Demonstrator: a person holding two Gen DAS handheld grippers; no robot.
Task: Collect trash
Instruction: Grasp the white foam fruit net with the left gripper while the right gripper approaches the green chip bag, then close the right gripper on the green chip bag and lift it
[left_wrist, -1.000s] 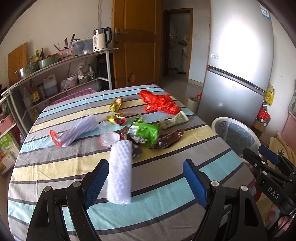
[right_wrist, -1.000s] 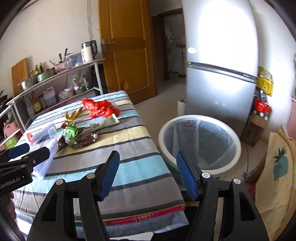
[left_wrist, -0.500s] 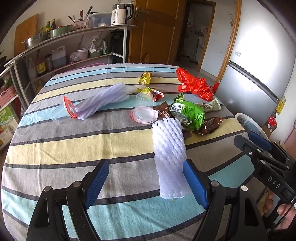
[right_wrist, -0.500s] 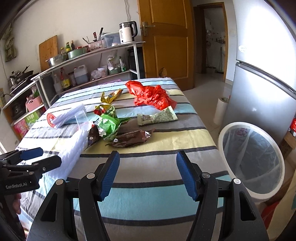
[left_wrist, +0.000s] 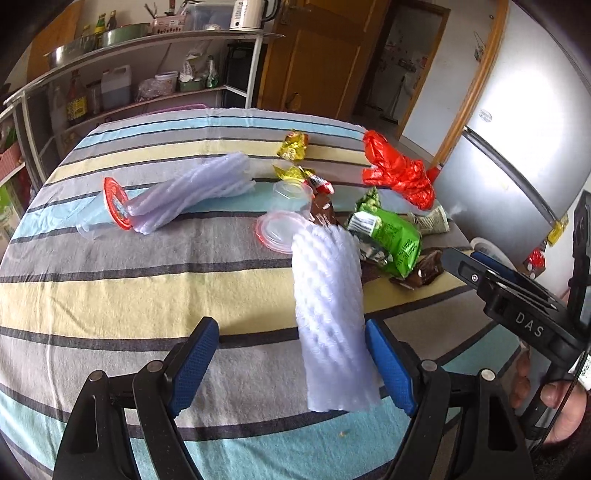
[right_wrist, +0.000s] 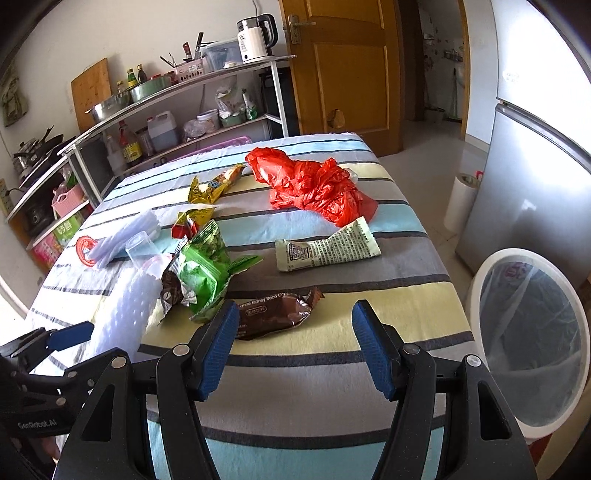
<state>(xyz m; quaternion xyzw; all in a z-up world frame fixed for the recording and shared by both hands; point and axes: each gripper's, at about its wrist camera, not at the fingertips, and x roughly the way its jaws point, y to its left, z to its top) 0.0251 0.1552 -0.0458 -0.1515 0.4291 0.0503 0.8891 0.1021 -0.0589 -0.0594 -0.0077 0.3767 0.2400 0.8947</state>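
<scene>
Trash lies scattered on a striped tablecloth (left_wrist: 110, 295). A white foam net sleeve (left_wrist: 332, 314) lies between the fingers of my left gripper (left_wrist: 291, 354), close to the right finger; the gripper is open. My right gripper (right_wrist: 295, 332) is open too, low over the cloth, with a brown wrapper (right_wrist: 277, 314) just beyond its left finger. Further off are a green snack bag (right_wrist: 203, 273), a pale printed sachet (right_wrist: 325, 249), a red plastic bag (right_wrist: 314, 188), gold wrappers (right_wrist: 214, 184), a lilac foam sleeve (left_wrist: 192, 195) and a clear cup with its lid (left_wrist: 280, 229).
A white round bin (right_wrist: 528, 332) with a clear liner stands on the floor right of the table, by a silver fridge (right_wrist: 535, 166). Metal shelves (right_wrist: 166, 122) with bottles and pans stand behind the table, with a wooden door (right_wrist: 343, 66) beside them.
Both grippers came lower and closer to the trash. The white sleeve now sits between the left fingers. The right view swung from the bin to the table, near the brown wrapper.
</scene>
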